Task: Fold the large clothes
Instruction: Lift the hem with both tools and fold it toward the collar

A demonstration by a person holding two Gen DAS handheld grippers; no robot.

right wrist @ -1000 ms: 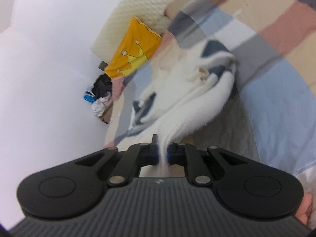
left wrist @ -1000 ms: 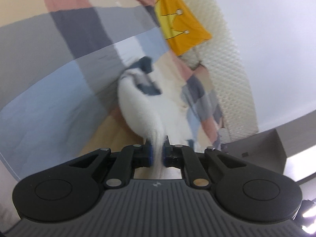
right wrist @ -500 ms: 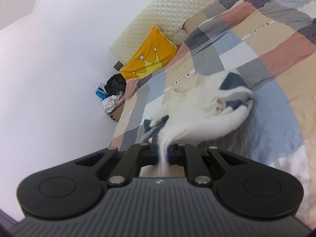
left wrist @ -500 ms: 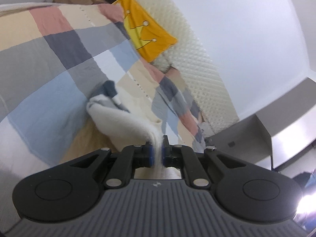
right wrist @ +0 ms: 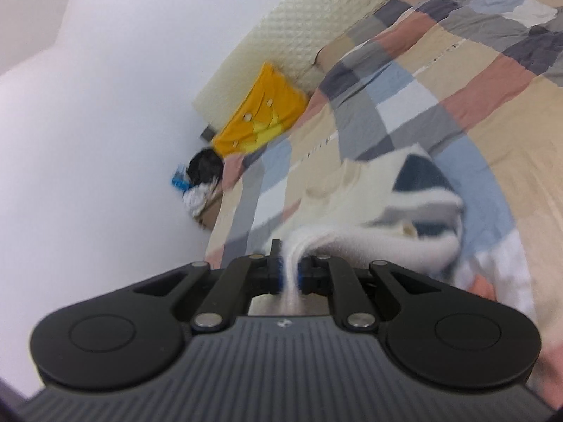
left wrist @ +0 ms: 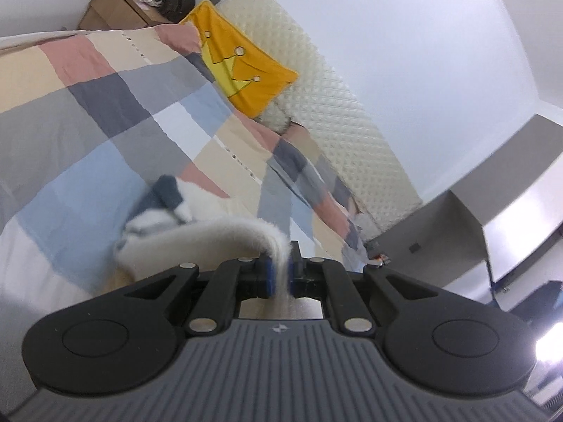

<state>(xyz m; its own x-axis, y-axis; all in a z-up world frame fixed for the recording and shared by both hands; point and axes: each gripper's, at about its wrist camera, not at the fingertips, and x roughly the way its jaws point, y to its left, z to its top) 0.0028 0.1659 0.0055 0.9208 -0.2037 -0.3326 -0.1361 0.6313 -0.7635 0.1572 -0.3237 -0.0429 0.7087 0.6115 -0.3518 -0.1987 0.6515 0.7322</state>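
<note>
A white fleece garment (left wrist: 197, 242) with dark blue-grey patches lies bunched on the patchwork bedspread (left wrist: 88, 140). My left gripper (left wrist: 278, 274) is shut on a pinch of its white edge, which drapes from the blue pads to the pile at the left. In the right wrist view the same garment (right wrist: 373, 207) lies bunched to the right. My right gripper (right wrist: 289, 274) is shut on another part of its white edge. Both held edges are lifted off the bed.
A yellow crown cushion (left wrist: 242, 77) leans on the cream quilted headboard (left wrist: 337, 119). A cardboard box with clothes (left wrist: 119, 10) stands past the bed's far corner, also in the right wrist view (right wrist: 204, 193). Grey furniture (left wrist: 457, 225) stands at the right.
Both grippers have swung up and back while still holding the garment. The bunched pile now sits lower in each view, and more of the wall and headboard shows.
</note>
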